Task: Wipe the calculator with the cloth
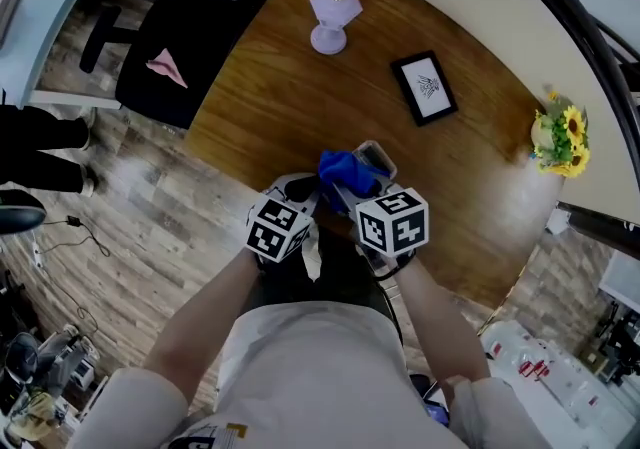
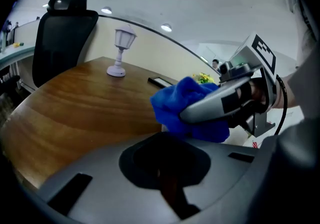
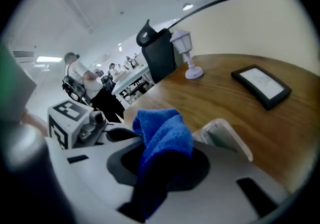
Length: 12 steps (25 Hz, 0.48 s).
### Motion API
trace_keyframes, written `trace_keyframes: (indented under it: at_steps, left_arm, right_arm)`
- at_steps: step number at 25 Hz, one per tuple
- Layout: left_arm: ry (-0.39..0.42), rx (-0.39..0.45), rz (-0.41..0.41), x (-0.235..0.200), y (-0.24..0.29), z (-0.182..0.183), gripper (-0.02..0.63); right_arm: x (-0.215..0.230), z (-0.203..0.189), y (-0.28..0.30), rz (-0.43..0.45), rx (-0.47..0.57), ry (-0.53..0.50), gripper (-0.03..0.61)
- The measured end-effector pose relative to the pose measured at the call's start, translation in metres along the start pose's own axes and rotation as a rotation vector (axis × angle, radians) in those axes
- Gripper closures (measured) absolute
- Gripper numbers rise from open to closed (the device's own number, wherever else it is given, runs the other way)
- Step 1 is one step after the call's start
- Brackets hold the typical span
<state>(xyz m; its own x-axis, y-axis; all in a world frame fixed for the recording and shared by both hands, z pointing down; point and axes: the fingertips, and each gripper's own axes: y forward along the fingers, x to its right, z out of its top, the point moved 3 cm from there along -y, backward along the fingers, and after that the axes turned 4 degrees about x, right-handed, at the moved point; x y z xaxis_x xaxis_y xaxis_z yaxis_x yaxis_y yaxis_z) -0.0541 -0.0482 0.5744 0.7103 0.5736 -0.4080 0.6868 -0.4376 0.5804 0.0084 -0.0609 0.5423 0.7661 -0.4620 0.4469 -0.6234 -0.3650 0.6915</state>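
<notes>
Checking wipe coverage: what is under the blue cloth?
A light grey rectangular calculator; only its far end pokes out. The rest is covered by the crumpled blue cloth held in the right gripper.

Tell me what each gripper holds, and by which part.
The right gripper grips the blue cloth by a bunched fold; the rest stands up above its jaws. For the left gripper, I cannot tell whether it holds anything.

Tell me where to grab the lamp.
Grip the lamp by its thin stem, between shade and base, coming in level from the side. It stands upright, and the shade and base both look too wide for the jaws.
</notes>
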Motion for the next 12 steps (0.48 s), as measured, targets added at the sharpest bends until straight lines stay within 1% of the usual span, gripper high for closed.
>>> trace_keyframes:
  at_steps: [2, 4, 8, 12]
  left_arm:
    - [0.008, 0.0, -0.007, 0.001, 0.0, 0.0, 0.611]
    - [0.015, 0.002, -0.01, 0.001, 0.001, 0.001, 0.611]
    - [-0.038, 0.026, -0.018, -0.003, -0.001, -0.002, 0.611]
    - [-0.006, 0.017, -0.024, -0.002, 0.001, -0.001, 0.611]
  right_arm:
    - [0.002, -0.014, 0.004, -0.007, -0.044, -0.015, 0.495]
    - [0.006, -0.022, -0.001, -0.008, -0.062, -0.018, 0.495]
    - [0.01, -0.039, -0.016, -0.005, -0.099, -0.036, 0.497]
    - [0.022, -0.057, -0.034, -0.032, -0.171, -0.025, 0.497]
